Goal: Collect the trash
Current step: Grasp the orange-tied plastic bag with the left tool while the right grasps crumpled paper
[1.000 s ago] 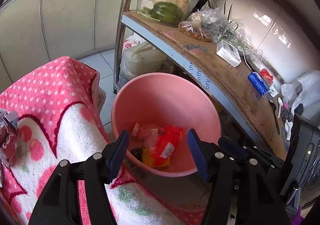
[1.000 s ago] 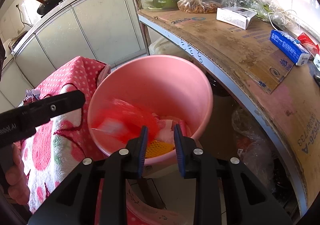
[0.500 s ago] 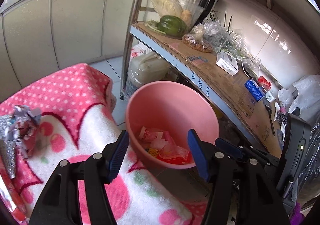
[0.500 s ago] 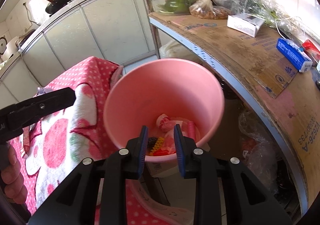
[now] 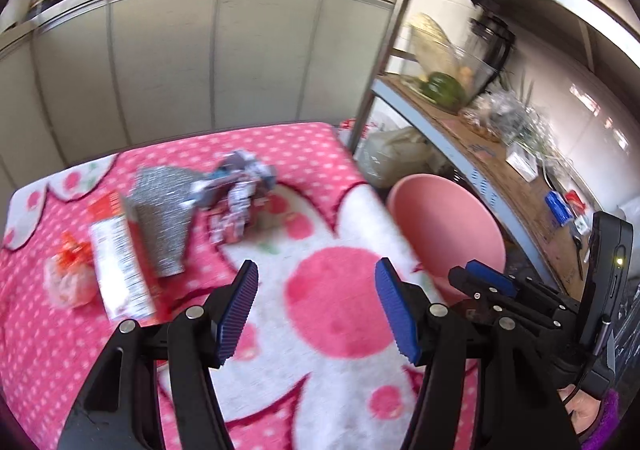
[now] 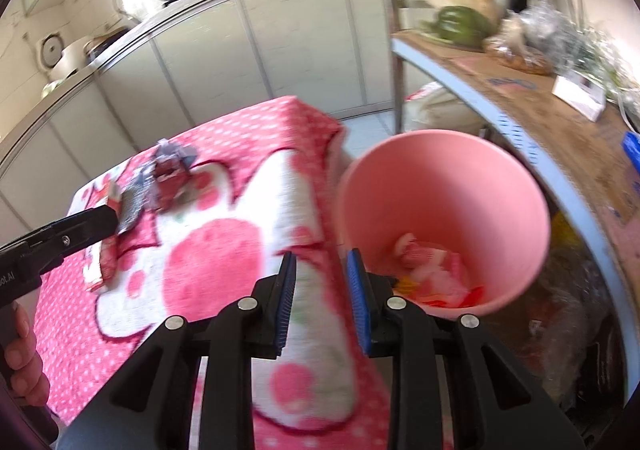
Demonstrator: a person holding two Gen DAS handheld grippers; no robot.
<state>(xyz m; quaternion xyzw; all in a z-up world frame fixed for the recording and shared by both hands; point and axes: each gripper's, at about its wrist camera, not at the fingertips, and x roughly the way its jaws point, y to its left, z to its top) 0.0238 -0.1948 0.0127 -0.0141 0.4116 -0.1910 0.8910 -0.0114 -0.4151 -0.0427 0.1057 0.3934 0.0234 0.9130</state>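
Observation:
Several pieces of trash lie on the pink dotted blanket (image 5: 328, 178): a silver foil wrapper (image 5: 160, 210), a crumpled grey-and-red wrapper (image 5: 240, 186), a red-and-white packet (image 5: 116, 262) and an orange crumpled bag (image 5: 70, 274). My left gripper (image 5: 316, 290) hangs wide open over the blanket, nearer than the trash and to its right, holding nothing. The pink bucket (image 6: 440, 190) stands off the blanket's right edge with wrappers (image 6: 432, 274) at its bottom. My right gripper (image 6: 320, 274) hovers by the bucket's near-left rim, its jaws a narrow gap apart and empty.
A metal shelf rack (image 5: 480, 154) lined with cardboard stands right of the bucket, carrying a glass bowl of vegetables (image 5: 440, 62), bags and small boxes. White cabinets (image 5: 216, 62) with pans on top run behind. A hand (image 6: 20, 354) holds the left gripper's handle.
Both grippers have swung left and risen, away from above the bucket toward the blanket. The red wrapper that was dropping into the bucket now lies inside. The trash on the blanket has come into view.

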